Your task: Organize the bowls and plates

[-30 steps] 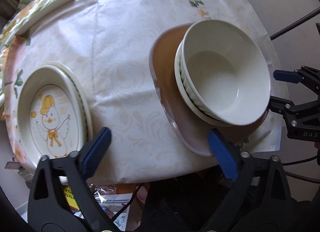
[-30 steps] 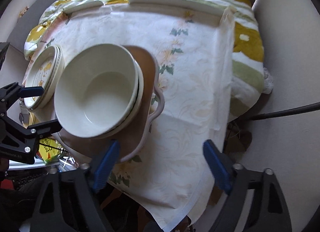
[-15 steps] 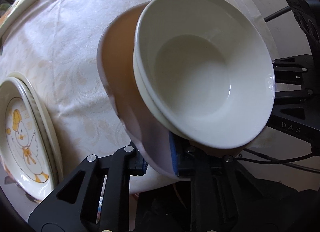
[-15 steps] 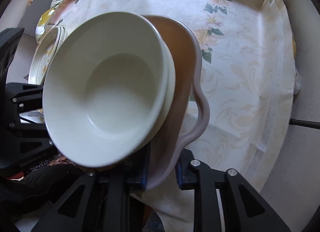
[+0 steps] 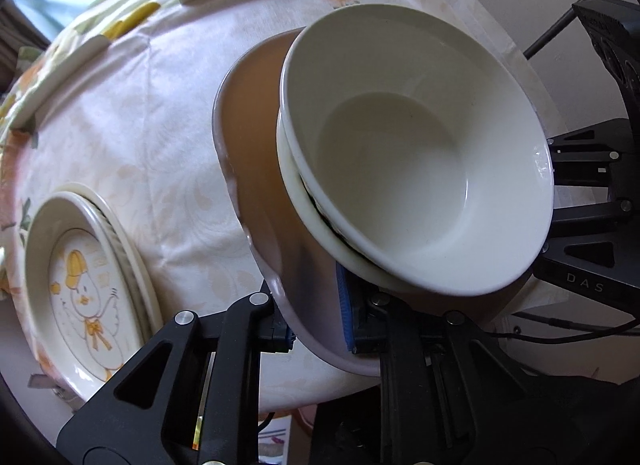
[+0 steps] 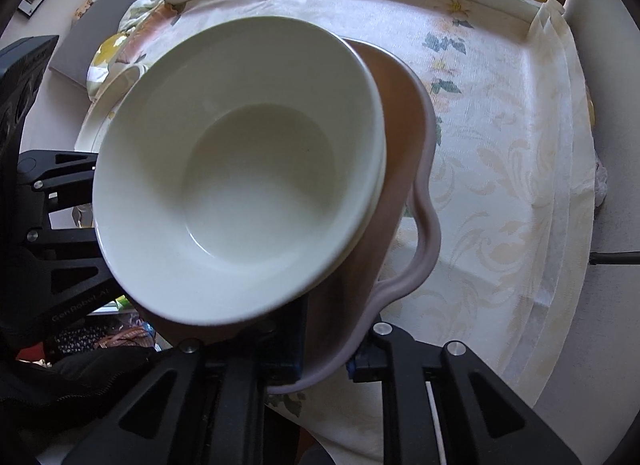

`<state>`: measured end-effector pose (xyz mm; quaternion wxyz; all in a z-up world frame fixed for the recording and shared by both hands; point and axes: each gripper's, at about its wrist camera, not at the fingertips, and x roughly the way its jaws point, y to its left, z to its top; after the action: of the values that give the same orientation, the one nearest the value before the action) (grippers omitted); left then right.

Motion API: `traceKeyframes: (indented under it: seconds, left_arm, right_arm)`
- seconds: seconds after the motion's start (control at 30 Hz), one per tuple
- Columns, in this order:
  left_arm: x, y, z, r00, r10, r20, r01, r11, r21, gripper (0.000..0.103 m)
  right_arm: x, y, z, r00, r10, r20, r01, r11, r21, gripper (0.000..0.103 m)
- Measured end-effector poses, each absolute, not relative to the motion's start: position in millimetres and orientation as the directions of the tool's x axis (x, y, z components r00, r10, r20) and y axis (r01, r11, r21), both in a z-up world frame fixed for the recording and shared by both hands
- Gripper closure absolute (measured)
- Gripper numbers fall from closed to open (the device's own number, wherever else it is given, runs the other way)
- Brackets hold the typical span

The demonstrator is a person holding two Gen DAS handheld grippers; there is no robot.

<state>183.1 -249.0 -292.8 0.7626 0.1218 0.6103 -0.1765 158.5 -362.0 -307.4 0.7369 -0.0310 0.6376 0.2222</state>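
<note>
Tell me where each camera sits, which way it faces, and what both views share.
Left wrist: on the left gripper, looking steeply down its fingers, which clamp the brown tray; chick plate to the left.
Right wrist: on the right gripper, looking steeply down at the tray's other edge.
Shared: tray, stacked white bowls, tablecloth, and each other's gripper.

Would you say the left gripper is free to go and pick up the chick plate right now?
Probably not: the left gripper is shut on the tray carrying the bowls. The chick plate lies clear beside it, but the tray must go down first.
</note>
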Motion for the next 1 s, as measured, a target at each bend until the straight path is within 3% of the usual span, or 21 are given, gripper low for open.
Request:
traceKeyframes:
  seconds: [0.53, 1.0]
  left_arm:
    - [165.0, -163.1, -223.9, 0.299, -0.125, -0.946, 0.348, 0.938, -0.014, 0.089]
    - [193.9, -34.6, -247.6, 0.233, -0.134, -0.963, 0.417, 0.908, -0.026, 0.089]
  right_arm:
    - [168.2, -282.7, -242.9, 0.16, 0.261, -0.952, -0.482, 0.863, 0.155, 0.089]
    - [182.1, -156.4, -251.6, 0.126, 0.233, -0.964, -0.412, 0.897, 0.163, 0.089]
